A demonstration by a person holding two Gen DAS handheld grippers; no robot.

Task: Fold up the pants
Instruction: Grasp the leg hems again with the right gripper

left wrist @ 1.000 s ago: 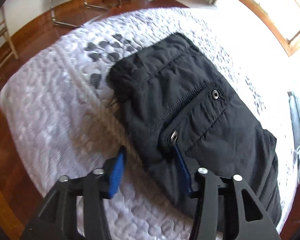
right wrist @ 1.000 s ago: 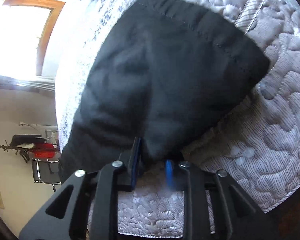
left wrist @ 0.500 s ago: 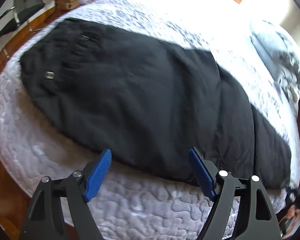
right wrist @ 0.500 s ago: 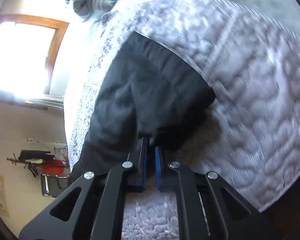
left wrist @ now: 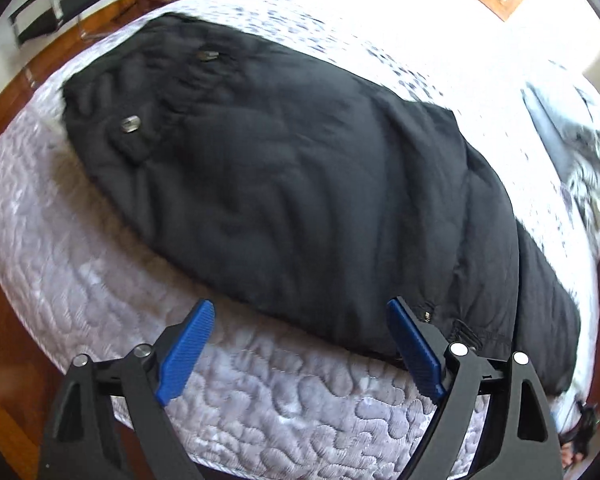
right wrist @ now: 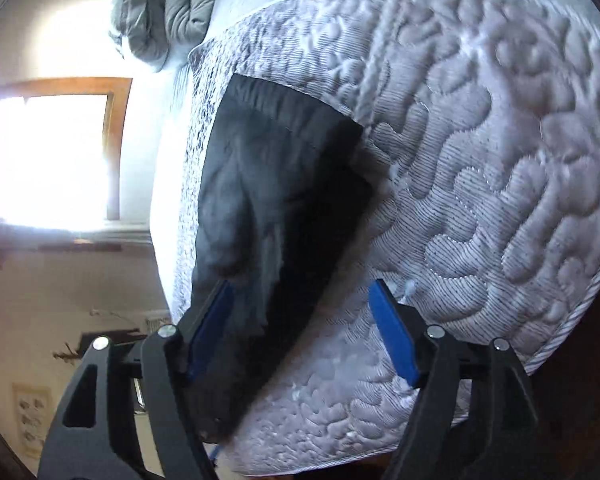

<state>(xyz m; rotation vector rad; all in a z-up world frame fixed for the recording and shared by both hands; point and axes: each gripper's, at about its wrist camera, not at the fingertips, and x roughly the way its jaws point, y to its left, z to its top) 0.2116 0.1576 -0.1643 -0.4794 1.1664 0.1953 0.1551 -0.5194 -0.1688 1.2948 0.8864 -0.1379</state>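
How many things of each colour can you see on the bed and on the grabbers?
Black: 1 pair of pants
Blue: 4 pads, two on each gripper
Grey-white: 1 quilted mattress
Grey-green: 1 puffy bundle at the mattress's far end
Total: 7

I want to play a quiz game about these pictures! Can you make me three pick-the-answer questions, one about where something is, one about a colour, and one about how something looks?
1. Where do the pants lie?
A. on the quilted mattress
B. on a chair
C. on the floor

2. What colour are the pads on the fingers?
A. red
B. blue
C. green

3. How are the pants lying?
A. rolled into a ball
B. hanging from a hook
C. spread out long

Answers:
1. A, quilted mattress shows all around the black cloth.
2. B, both views show blue pads.
3. C, the left wrist view shows them stretched across the bed.
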